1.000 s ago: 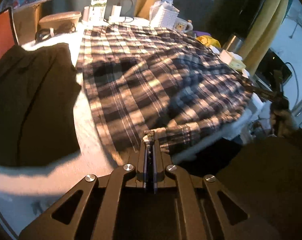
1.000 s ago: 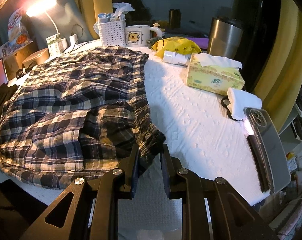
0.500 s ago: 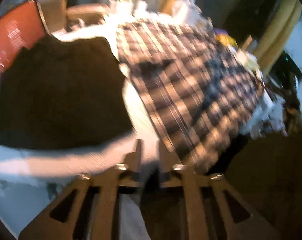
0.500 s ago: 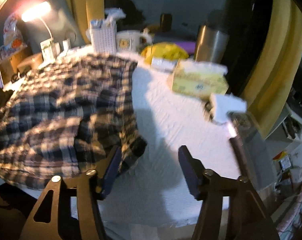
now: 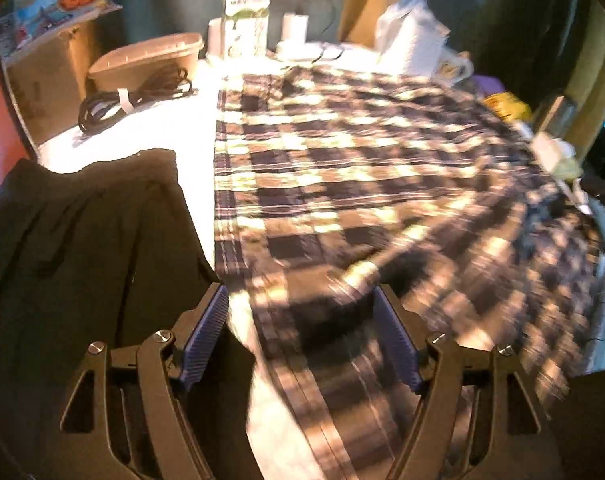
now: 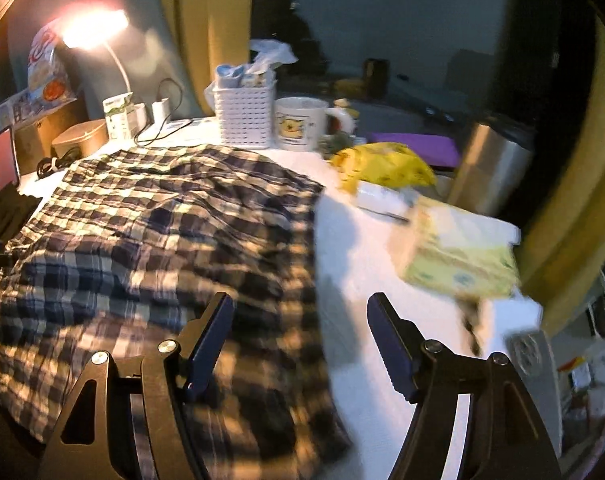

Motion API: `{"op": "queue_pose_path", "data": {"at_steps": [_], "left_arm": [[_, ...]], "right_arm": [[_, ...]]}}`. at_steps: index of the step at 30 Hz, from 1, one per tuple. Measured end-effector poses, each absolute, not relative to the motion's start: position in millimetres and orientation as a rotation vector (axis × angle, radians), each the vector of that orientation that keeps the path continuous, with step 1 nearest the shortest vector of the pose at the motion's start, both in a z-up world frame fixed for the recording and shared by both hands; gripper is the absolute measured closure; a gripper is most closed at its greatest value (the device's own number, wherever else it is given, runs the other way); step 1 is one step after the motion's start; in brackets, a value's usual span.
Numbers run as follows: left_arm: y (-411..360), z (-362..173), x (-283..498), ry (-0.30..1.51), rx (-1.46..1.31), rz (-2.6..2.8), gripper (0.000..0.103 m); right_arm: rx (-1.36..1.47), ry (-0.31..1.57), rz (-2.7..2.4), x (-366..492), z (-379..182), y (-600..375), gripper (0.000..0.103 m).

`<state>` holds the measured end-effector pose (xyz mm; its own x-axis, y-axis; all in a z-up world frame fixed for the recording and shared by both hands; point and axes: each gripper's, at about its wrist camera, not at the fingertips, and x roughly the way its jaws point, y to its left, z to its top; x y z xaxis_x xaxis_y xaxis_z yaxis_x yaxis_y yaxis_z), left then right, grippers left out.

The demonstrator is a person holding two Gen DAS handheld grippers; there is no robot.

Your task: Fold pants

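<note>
Plaid pants [image 5: 362, 184] in dark blue and cream lie folded across the white table cover [image 6: 358, 264]. In the left wrist view my left gripper [image 5: 298, 316] hovers over the pants' near left edge, its jaws opening, the pads pressing on nothing. In the right wrist view the same pants [image 6: 162, 240] fill the left half. My right gripper [image 6: 300, 320] stands over their right edge with its jaws still widening a little; only the cloth below shows in the gap.
A black garment [image 5: 74, 248] lies left of the pants. At the back stand a lamp [image 6: 96, 28], a white basket [image 6: 244, 118], a mug [image 6: 300, 122] and a steel tumbler [image 6: 490, 168]. A tissue box [image 6: 462, 256], yellow bag [image 6: 386, 164] and coiled cable [image 5: 134, 92] lie around.
Both grippers have let go of the plaid cloth and their jaws have spread. The left one swung over toward the pants' left edge; the right one lifted and shifted slightly.
</note>
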<state>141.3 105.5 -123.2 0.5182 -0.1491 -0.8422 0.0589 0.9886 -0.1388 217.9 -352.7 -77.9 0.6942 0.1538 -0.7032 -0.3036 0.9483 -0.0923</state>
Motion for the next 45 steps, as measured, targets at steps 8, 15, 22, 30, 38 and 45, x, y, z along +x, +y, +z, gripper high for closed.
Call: {"op": "queue_pose_path", "data": {"at_steps": [8, 15, 22, 30, 38, 45], "left_arm": [[91, -129, 153, 1.007, 0.017, -0.139, 0.029], [70, -126, 150, 0.943, 0.045, -0.153, 0.096], [88, -123, 163, 0.903, -0.005, -0.018, 0.098], [103, -125, 182, 0.968, -0.008, -0.010, 0.095], [141, -93, 167, 0.950, -0.136, 0.016, 0.067], [151, -76, 205, 0.858, -0.209, -0.053, 0.030]], "right_arm": [[-0.202, 0.821, 0.319, 280, -90, -331, 0.031], [-0.174, 0.939, 0.338, 339, -111, -324, 0.031], [-0.235, 0.931, 0.345, 354, -135, -312, 0.082], [-0.242, 0.918, 0.268, 375, -129, -314, 0.083], [-0.230, 0.915, 0.219, 371, -119, -322, 0.036], [-0.156, 0.826, 0.236, 363, -83, -332, 0.035]]}}
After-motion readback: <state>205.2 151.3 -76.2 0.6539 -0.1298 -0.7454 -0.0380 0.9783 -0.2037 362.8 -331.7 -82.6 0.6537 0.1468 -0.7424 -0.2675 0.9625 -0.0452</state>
